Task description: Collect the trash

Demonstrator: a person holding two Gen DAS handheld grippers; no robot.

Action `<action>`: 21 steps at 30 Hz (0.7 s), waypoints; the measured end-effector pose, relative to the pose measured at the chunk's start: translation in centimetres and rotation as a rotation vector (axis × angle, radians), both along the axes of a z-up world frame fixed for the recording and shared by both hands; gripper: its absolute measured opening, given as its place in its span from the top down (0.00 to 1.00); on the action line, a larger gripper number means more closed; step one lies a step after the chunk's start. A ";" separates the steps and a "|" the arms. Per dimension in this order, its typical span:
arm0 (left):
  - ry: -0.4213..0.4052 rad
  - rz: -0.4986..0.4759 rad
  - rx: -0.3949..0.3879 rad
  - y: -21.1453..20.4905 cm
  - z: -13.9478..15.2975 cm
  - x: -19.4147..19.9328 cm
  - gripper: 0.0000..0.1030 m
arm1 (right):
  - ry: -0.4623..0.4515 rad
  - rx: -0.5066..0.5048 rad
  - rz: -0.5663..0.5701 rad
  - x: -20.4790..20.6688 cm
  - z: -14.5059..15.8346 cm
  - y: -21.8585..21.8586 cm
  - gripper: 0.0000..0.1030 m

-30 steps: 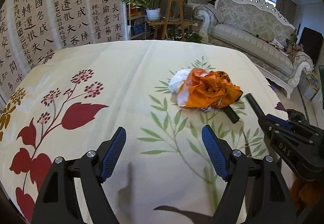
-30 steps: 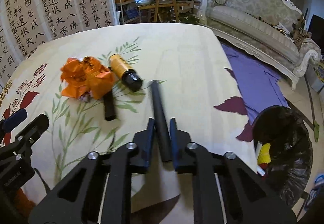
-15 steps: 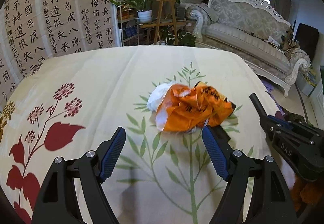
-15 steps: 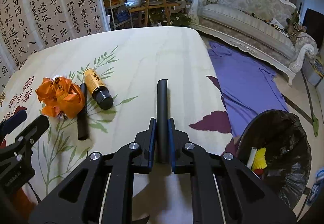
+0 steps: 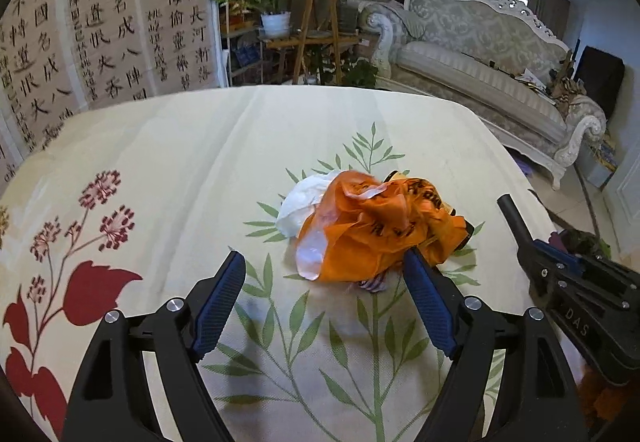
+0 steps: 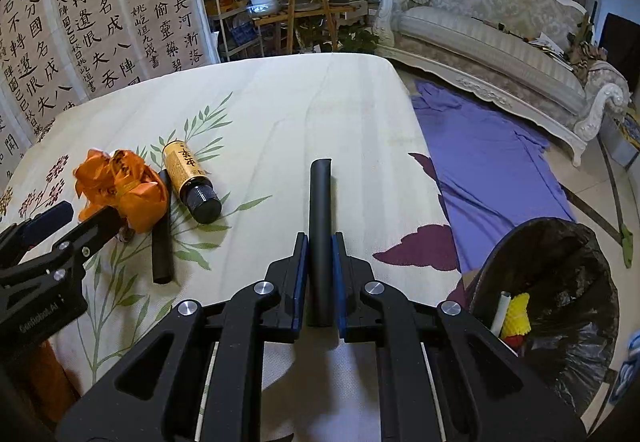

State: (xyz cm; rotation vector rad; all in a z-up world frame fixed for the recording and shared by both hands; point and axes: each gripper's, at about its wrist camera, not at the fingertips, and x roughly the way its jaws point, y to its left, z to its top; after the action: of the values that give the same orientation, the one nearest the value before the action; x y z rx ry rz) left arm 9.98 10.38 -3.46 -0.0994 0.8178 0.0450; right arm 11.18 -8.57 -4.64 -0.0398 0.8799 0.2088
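A black rubber tube (image 6: 320, 238) is clamped in the right gripper (image 6: 320, 278), left of the black-lined bin (image 6: 560, 282). The crumpled orange plastic bag (image 5: 376, 230), the yellow bottle (image 6: 190, 178) and another black tube (image 6: 162, 238) remain uncollected; the left gripper (image 5: 326, 298) is spread wide, empty, just near of the bag.

1. The tablecloth (image 5: 192, 170) is matt woven cloth with a printed pattern.
2. The orange bag (image 5: 372, 226) is thin, crumpled, glossy plastic.
3. The black tube (image 6: 320, 210) looks matt and smooth.
4. The bin liner (image 6: 576, 282) is shiny black plastic film.
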 end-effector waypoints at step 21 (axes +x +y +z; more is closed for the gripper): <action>0.037 -0.058 -0.088 0.6 -0.6 -0.7 0.99 | 0.000 0.001 0.000 0.0 0.0 0.0 0.89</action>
State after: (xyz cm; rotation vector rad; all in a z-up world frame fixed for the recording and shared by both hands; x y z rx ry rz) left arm 9.24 11.00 -4.08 -0.1579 0.8590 -0.0436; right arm 11.18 -8.54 -4.65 -0.0387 0.8801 0.2092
